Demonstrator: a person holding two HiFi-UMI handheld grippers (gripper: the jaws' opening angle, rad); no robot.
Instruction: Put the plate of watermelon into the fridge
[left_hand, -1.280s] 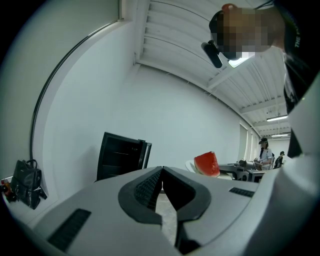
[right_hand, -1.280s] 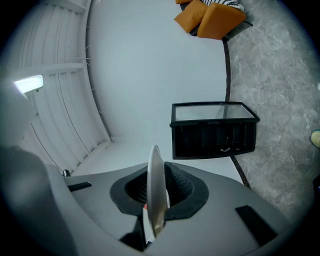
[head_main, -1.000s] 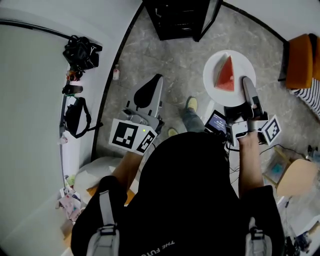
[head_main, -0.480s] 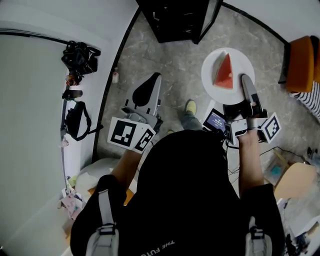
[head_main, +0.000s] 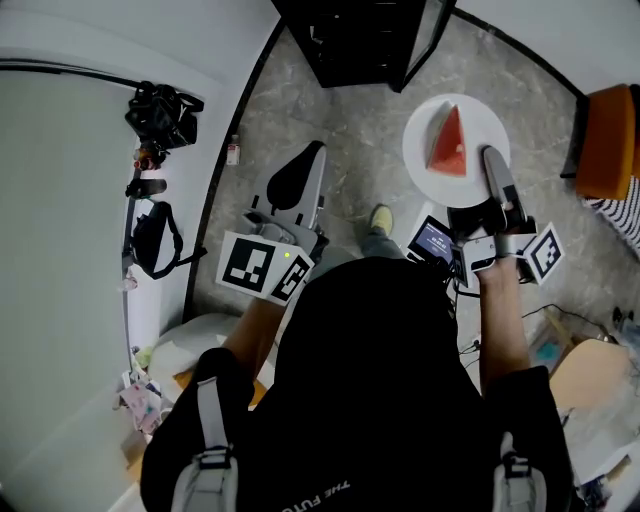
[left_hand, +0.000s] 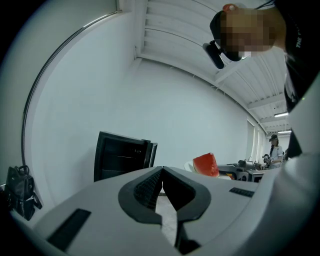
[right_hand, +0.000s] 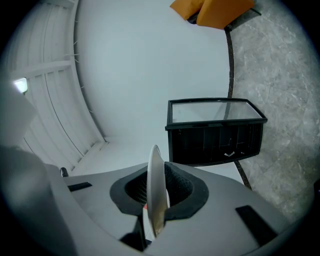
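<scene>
1. The person (head_main: 390, 400) stands over a grey stone-pattern floor (head_main: 340, 130), holding one gripper in each hand.
2. Left gripper (head_main: 312, 158): held out ahead at the left. In the left gripper view (left_hand: 161, 171) its two jaws are pressed together tip to tip, with nothing between them.
3. Right gripper (head_main: 494, 160): held out ahead at the right. In the right gripper view (right_hand: 156, 167) its jaws pinch the near rim of the white plate (right_hand: 155, 192), which shows edge-on between the pads.
4. The plate (head_main: 425, 125) is carried in the air above the floor, in front of the right gripper.
5. A red wedge of watermelon (head_main: 450, 145) lies on the plate, just beyond the gripper tips.
6. The black fridge (head_main: 355, 40) stands farther ahead against the white wall with its door swung open. It is well apart from the plate.
7. An orange seat (head_main: 605, 120) stands at the far right.
</scene>
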